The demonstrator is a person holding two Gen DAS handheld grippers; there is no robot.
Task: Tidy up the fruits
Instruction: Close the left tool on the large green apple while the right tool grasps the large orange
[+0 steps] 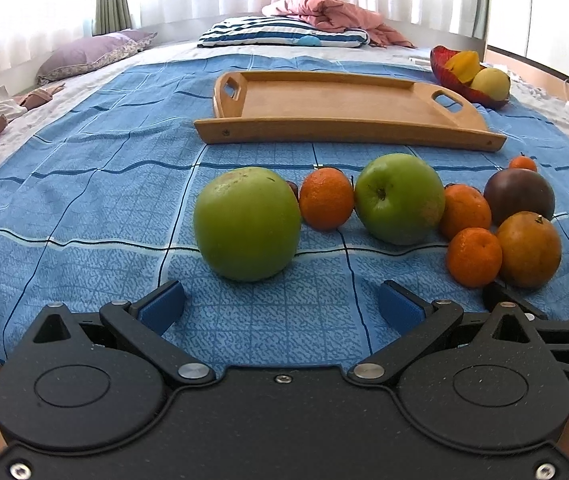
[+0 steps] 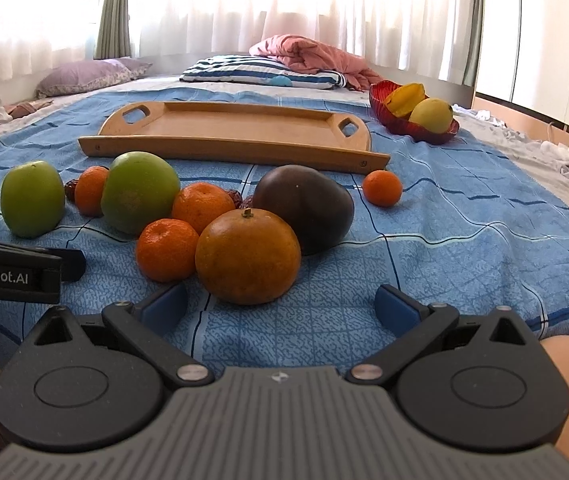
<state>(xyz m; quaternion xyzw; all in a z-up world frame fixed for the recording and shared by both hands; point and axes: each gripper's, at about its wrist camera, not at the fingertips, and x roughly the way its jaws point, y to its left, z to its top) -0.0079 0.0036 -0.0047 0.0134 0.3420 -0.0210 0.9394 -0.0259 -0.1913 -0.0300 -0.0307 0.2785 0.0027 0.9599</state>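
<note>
Both tongs gape empty over the bed (image 1: pixel 84 208), so sorting looks unstarted. The left tongs (image 1: pixel 282 304) face an apple (image 1: pixel 246 224), the right tongs (image 2: pixel 280 306) an orange (image 2: pixel 247 255); either must advance and close. Beyond the fruit, the tray (image 1: pixel 344 100) is bare; the red bowl (image 2: pixel 384 114) holds yellow fruit.
</note>
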